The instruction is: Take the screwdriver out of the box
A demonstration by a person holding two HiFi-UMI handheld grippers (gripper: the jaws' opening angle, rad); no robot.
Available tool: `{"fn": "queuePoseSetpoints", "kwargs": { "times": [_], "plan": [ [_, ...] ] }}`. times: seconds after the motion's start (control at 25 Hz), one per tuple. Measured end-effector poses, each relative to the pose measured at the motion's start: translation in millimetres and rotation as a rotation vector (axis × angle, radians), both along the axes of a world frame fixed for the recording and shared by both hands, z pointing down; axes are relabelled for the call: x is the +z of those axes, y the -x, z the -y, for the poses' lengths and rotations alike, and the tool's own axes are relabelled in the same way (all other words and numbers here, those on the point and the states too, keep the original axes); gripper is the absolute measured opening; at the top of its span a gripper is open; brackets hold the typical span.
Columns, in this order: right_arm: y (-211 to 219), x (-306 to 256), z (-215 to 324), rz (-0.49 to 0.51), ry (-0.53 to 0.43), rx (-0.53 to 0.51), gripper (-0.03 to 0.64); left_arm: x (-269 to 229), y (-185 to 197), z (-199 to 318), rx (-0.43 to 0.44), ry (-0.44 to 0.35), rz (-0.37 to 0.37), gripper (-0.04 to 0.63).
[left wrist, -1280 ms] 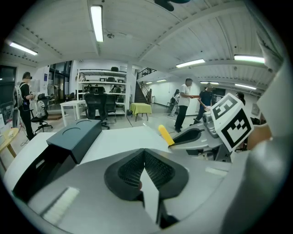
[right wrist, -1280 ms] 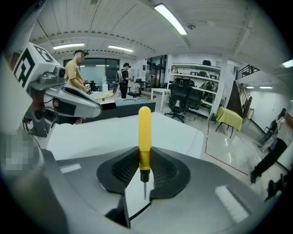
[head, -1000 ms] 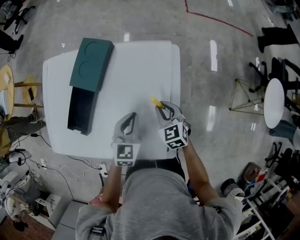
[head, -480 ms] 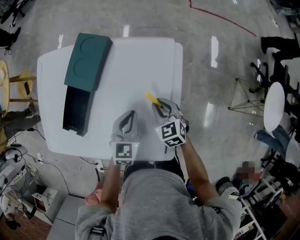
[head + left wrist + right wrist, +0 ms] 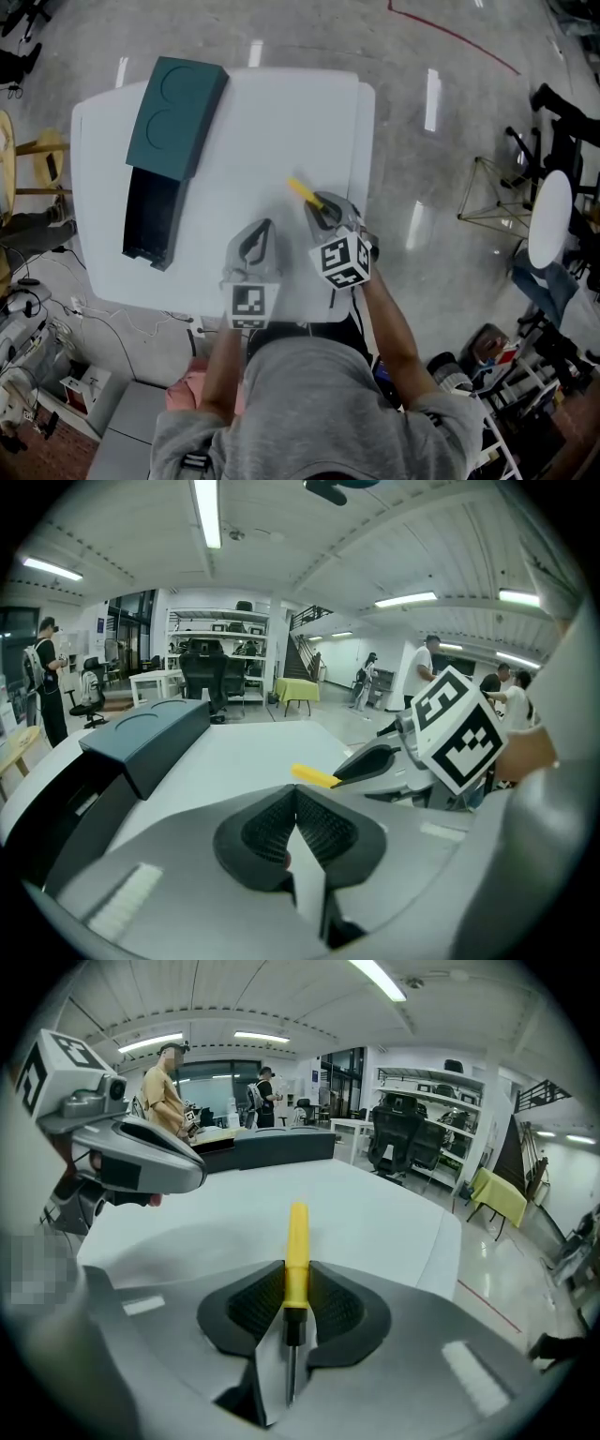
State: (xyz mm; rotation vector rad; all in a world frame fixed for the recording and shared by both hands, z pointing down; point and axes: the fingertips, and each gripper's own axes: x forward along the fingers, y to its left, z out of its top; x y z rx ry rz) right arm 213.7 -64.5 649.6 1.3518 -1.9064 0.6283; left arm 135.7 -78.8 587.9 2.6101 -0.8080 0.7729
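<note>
My right gripper [image 5: 322, 208] [image 5: 296, 1288] is shut on the screwdriver [image 5: 296, 1258], whose yellow handle [image 5: 302, 189] pokes forward past the jaws while the metal shaft runs back between them. It hangs low over the white table [image 5: 281, 122], right of centre near the front. My left gripper [image 5: 257, 240] [image 5: 294, 810] is beside it to the left, shut with nothing between its pads. The dark green box [image 5: 161, 155] lies at the table's far left, its lid slid back and its dark inside showing; it also appears in the left gripper view [image 5: 112, 761].
The table's right edge [image 5: 366, 169] is close to the right gripper, with glossy floor beyond. Cables and gear lie on the floor at the left [image 5: 37, 328]. Stools, a round white table [image 5: 548, 216] and other equipment stand at the right.
Both grippers have sunk a little toward the table, the right one still gripping the screwdriver. The box has not moved on the table.
</note>
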Motion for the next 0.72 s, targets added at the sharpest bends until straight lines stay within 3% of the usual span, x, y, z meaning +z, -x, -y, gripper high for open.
{"fn": "queuePoseSetpoints", "kwargs": {
  "times": [0.72],
  "plan": [
    [-0.8, 8.0, 4.2, -0.018, 0.007, 0.006, 0.086, 1.3, 4.7, 5.3, -0.008, 0.004, -0.005, 0.012]
  ]
}}
